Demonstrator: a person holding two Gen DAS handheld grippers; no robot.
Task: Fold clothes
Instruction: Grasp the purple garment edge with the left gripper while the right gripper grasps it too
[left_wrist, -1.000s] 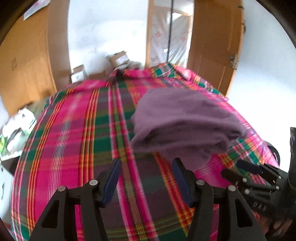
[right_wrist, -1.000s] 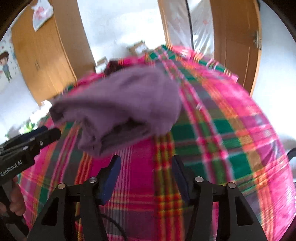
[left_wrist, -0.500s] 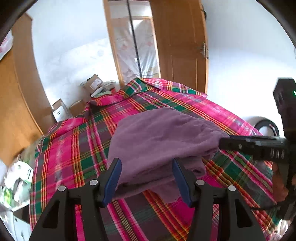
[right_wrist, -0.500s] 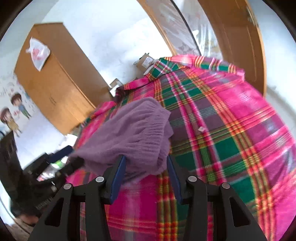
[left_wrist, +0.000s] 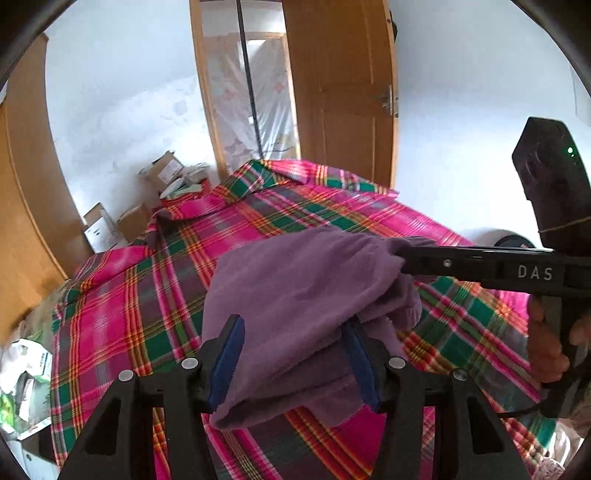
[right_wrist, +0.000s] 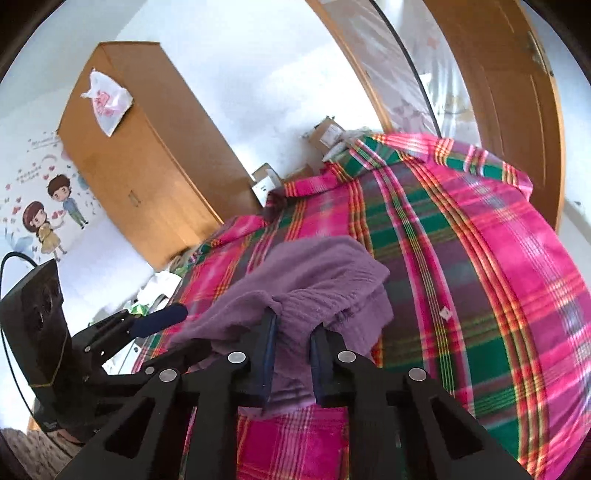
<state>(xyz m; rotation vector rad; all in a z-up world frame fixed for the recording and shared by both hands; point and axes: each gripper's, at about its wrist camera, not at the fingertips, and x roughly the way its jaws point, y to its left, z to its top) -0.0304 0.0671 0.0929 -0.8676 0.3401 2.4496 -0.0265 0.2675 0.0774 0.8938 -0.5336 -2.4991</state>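
Purple garment (left_wrist: 306, 295) is bunched in a multi-layer heap mid-bed, on the plaid bedspread (left_wrist: 122, 306), nearer the front edge than the far one.

Right claw (right_wrist: 291, 354): jaws nearly together, pinching a ridge of the garment's near edge. Grip looks real, fabric bulges above the pads.

Left claw (left_wrist: 295, 354): jaws wide apart, straddling the near-left part of the heap; fabric sits between the fingers, nothing clamped yet.

My read on the step: getting a two-point hold to lift and spread the heap flat before folding.

To do it well:
- Left should close on one outer edge or corner, not the whole stack, or layers drag together.
- Take that grip well apart from the right's pinch, so lifting opens the cloth.
- Lift both evenly, shake out, lay flat mid-bed.
- Can't tell which garment edge the right holds; check before pulling.
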